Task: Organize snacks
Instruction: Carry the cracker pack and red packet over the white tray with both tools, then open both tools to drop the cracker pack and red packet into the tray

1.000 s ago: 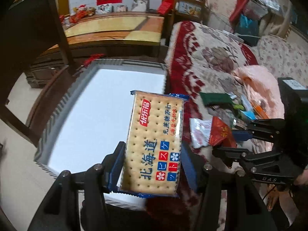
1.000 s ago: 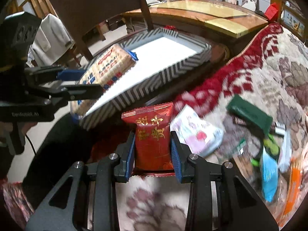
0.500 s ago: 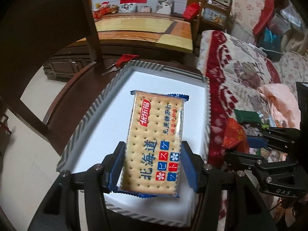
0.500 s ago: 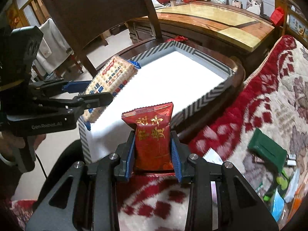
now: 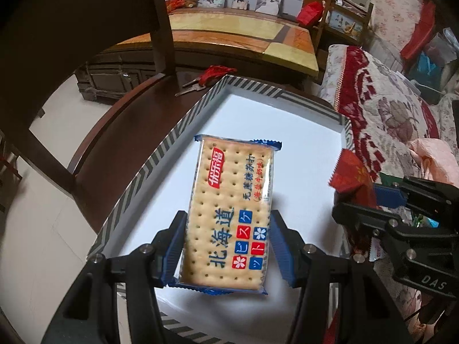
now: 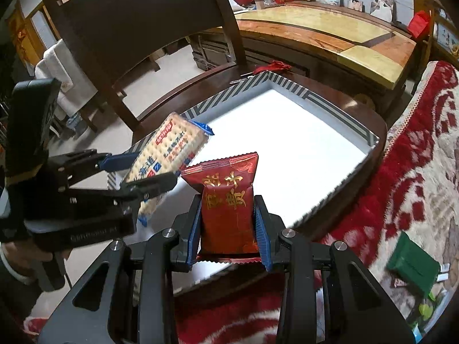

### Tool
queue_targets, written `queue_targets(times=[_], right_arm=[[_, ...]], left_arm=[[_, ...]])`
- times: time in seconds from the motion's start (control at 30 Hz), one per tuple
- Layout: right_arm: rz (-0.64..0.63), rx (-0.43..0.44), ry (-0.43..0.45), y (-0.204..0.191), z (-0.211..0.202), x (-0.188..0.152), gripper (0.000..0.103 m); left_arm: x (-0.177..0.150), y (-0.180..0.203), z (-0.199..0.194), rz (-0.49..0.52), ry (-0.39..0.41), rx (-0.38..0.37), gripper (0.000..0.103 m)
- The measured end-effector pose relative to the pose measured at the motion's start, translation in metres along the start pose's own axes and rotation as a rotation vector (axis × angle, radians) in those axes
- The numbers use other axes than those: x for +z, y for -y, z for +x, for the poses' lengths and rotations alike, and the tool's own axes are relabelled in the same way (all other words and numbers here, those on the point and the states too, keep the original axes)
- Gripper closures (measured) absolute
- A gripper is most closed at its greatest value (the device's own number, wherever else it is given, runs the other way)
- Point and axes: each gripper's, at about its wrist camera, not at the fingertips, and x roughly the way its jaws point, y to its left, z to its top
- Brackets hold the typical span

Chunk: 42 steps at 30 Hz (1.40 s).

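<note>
My left tongs (image 5: 228, 246) grip the cracker pack (image 5: 229, 215) by its long edges over the tray (image 5: 149, 160): light, brittle, so gently. My right tongs (image 6: 228, 223) pinch the red pouch (image 6: 226, 200) (soft, crinkly, probably slippery) above the tray's near rim.

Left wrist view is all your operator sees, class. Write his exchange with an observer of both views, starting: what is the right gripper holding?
Observer: The right gripper is shut on a red packet with gold characters on its front.
Operator: How does my cracker packet sit?
Observer: The cracker packet hangs tilted, far end raised, across the left rim of the striped tray.
Operator: Anything left on the blanket?
Observer: A green packet lies on the blanket, right of the tray.
</note>
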Motion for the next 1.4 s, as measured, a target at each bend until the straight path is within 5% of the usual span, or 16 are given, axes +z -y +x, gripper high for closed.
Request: queue_targets(times=[0.77,0.97,1.4], right_arm=[[0.065,-0.081,-0.079,0.001,0.052,0.007,0.069],[0.047,-0.096,-0.065,-0.001,0.044,0.006,0.057],[0.097,-0.081,0.049,0.004,-0.02,-0.023,0.057]], left_arm=[[-0.004,-0.002,0.024,-0.015,-0.048,0.091,0.044],[-0.004,-0.003,0.022,-0.022,-0.036,0.121,0.042],[-0.008,0.023,-0.013,-0.009,0.041,0.1,0.022]])
